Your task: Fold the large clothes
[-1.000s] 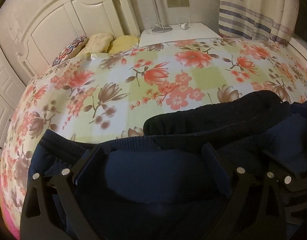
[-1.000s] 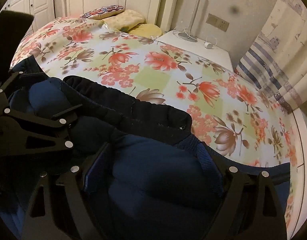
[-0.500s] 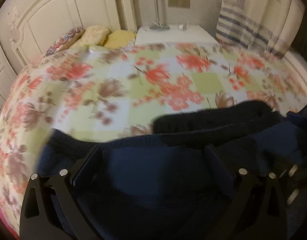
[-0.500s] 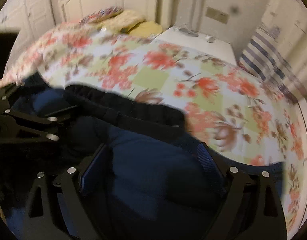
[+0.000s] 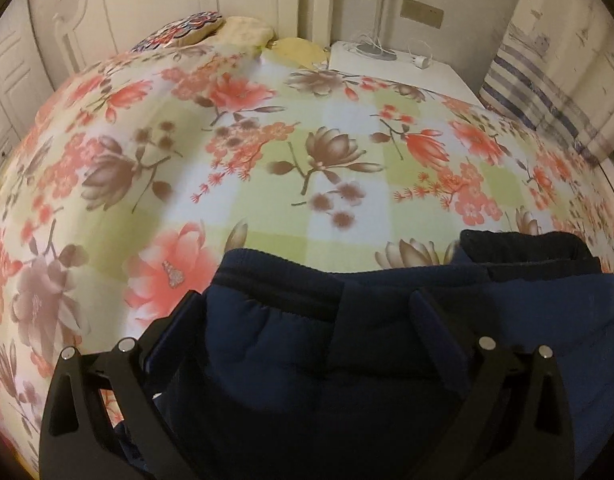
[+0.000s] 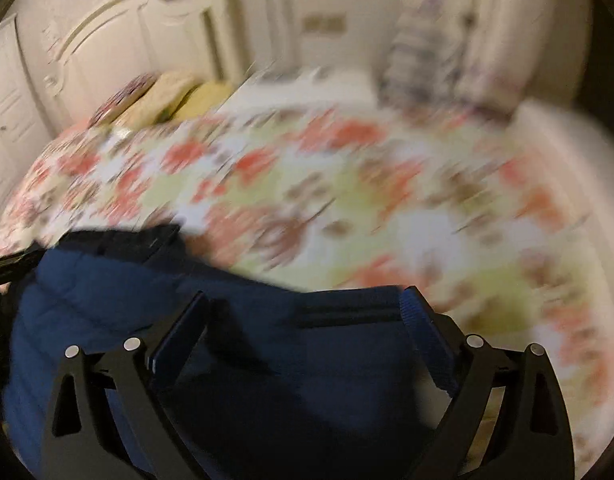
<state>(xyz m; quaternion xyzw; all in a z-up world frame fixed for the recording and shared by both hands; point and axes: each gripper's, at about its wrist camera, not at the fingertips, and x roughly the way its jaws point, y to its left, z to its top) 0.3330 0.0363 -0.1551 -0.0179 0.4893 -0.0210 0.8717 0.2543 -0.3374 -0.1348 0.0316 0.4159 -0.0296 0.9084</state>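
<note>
Both grippers have swung sideways across the bed [image 5: 307, 152]. The navy garment [image 5: 347, 360] fills the left gripper [image 5: 307, 312] and right gripper [image 6: 307, 308] from 6 o'clock; both jaws spread wide around it.

Between the spread fingers of our left gripper [image 5: 307, 312] bulges the navy garment [image 5: 291, 360], its ribbed edge [image 5: 275, 272] just ahead of the fingertips. The fingers stand wide apart with cloth filling the gap; whether they pinch it we cannot tell. To the gripper's right lies a darker black band [image 5: 527, 246]. Ahead spreads the floral bedcover [image 5: 267, 160], with pillows [image 5: 211, 32] and a white nightstand [image 5: 391, 64] far beyond.
</note>
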